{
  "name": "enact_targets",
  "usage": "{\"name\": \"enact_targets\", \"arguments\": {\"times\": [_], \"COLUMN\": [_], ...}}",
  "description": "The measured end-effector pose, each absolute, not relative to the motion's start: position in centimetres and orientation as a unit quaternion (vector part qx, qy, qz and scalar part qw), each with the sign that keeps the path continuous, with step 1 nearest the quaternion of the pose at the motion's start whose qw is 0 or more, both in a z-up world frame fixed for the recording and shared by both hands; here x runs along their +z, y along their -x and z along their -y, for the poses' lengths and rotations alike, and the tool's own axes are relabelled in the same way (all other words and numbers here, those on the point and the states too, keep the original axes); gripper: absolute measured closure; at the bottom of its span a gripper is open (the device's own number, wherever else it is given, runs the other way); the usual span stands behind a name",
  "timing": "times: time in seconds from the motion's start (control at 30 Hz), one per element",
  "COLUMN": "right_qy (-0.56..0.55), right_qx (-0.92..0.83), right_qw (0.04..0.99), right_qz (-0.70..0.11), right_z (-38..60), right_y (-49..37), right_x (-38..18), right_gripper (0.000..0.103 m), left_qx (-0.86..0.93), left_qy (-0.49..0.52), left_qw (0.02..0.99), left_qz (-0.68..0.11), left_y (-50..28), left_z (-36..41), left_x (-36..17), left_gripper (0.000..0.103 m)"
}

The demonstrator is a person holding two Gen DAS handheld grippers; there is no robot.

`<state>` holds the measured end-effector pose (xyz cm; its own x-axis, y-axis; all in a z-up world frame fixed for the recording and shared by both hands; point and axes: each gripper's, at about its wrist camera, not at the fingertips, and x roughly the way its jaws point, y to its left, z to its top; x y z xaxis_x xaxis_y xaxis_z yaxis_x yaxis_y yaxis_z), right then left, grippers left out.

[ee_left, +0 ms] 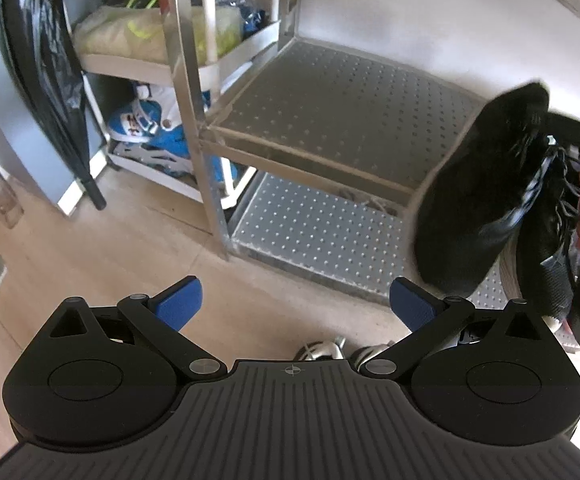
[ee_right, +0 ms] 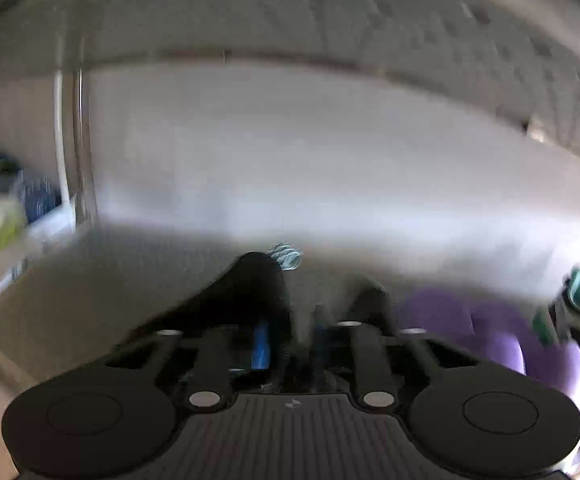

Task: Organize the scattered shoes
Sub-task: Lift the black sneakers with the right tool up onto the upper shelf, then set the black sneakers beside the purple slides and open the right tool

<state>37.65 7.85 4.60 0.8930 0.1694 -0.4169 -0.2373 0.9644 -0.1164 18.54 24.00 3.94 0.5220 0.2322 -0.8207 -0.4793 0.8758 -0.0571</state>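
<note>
The right gripper (ee_right: 290,344) is closed on a black shoe (ee_left: 482,196), held at the metal rack (ee_left: 330,92), not yet set down. The left gripper (ee_left: 296,304) is open and empty. Two purple shoes (ee_right: 490,340) are shelved; one blue skate (ee_left: 149,128) is noted.

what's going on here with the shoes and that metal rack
A person with a gripper in each hand is tidying shoes onto a metal rack. The right gripper is shut on a black shoe, carried at the rack's right side by its perforated middle shelf, which looks bare where it shows. The left gripper hangs open and empty above the floor. A purple shoe sits off to the right in the blurred right wrist view.
</note>
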Motion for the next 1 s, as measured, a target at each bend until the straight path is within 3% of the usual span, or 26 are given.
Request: {"name": "enact_targets", "arguments": {"times": [0.03,0.07,0.1,0.2,0.23,0.27,0.47,0.6,0.77,1.0], "right_qy": [0.083,0.088,0.097,0.112,0.116,0.129,0.195,0.137,0.020,-0.013], "right_qx": [0.098,0.093,0.084,0.074,0.080,0.081,0.121,0.134,0.140,0.132], "right_qw": [0.975,0.979,0.979,0.974,0.972,0.971,0.962,0.969,0.949,0.936], "right_qz": [-0.183,-0.159,-0.157,-0.185,-0.190,-0.184,-0.147,-0.157,-0.281,-0.327], "right_z": [-8.2,-8.6,-9.0,-8.9,-8.7,-8.6,-8.1,-5.3,-1.6,-0.7], "right_y": [-38.0,-38.4,-38.8,-40.3,-40.4,-40.1,-35.6,-31.5,-27.9,-24.8], "right_x": [4.5,4.1,3.8,3.2,3.3,3.4,4.0,5.2,3.6,0.1], "right_gripper": [0.079,0.061,0.054,0.054,0.038,0.001,0.001,0.001,0.004,0.004], "left_qx": [0.204,0.202,0.199,0.192,0.189,0.188,0.177,0.190,0.183,0.182], "left_qy": [0.136,0.133,0.131,0.128,0.128,0.128,0.125,0.127,0.136,0.133], "left_qw": [0.862,0.862,0.863,0.863,0.863,0.863,0.866,0.865,0.863,0.863], "left_qz": [-0.444,-0.445,-0.446,-0.450,-0.450,-0.450,-0.450,-0.447,-0.451,-0.453], "left_y": [-18.8,-19.0,-19.1,-19.5,-19.6,-19.6,-19.3,-19.1,-19.0,-19.0], "left_z": [-23.9,-23.7,-23.6,-23.2,-23.1,-23.0,-22.3,-22.7,-22.6,-22.2], "left_x": [3.9,3.9,3.8,3.7,3.7,3.7,3.8,3.9,3.8,3.7], "left_gripper": [0.001,0.001,0.001,0.001,0.001,0.001,0.001,0.001,0.001,0.001]}}
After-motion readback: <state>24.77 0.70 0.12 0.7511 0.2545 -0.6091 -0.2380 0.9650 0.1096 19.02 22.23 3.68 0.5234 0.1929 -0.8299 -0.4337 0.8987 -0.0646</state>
